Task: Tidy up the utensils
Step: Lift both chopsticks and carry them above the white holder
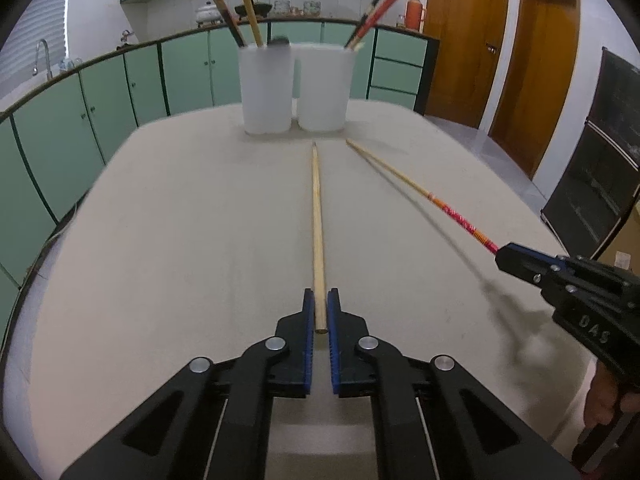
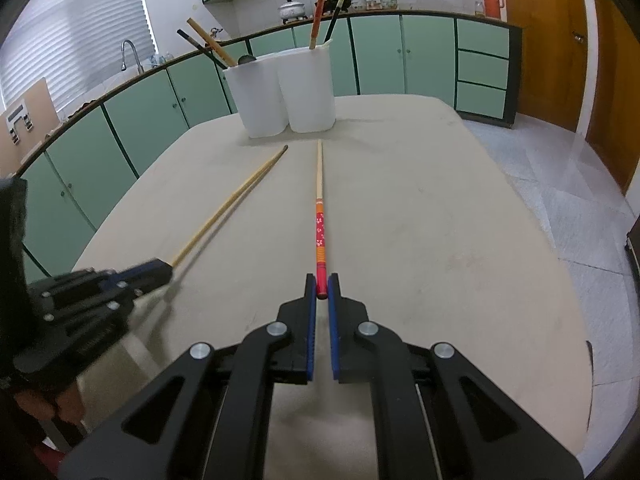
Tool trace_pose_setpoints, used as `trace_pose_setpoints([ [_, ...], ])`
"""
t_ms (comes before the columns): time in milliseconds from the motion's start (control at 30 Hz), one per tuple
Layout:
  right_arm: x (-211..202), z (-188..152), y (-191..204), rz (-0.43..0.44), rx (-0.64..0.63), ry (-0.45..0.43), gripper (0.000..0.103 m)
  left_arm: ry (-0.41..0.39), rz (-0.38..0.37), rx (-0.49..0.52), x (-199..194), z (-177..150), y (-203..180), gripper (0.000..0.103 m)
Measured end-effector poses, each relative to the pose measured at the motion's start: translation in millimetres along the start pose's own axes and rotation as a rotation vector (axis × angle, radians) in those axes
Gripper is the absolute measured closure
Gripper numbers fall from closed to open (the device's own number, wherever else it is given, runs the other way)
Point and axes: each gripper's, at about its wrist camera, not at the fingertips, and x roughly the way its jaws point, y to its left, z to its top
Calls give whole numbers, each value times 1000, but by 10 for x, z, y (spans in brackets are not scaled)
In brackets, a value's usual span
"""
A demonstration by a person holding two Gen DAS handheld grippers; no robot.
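My left gripper is shut on the thick end of a plain wooden chopstick, which points toward two white plastic holders at the far end of the beige table. My right gripper is shut on the red end of a red-and-orange patterned chopstick. Both chopsticks are held a little above the table. The right gripper with its chopstick also shows in the left wrist view. The left gripper shows in the right wrist view. Both holders have chopsticks standing in them.
Green cabinets with a counter, sink tap and pots run behind the table. Wooden doors stand at the right. A dark cabinet is beside the table's right edge.
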Motion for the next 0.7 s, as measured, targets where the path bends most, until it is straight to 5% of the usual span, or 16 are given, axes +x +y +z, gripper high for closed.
trace_pose_setpoints([
  [367, -400, 350, 23, -24, -69, -131, 98, -178, 32, 18, -626, 492, 77, 97],
  [700, -833, 1132, 68, 58, -107, -239, 98, -302, 1, 51, -1015, 1095, 83, 97],
])
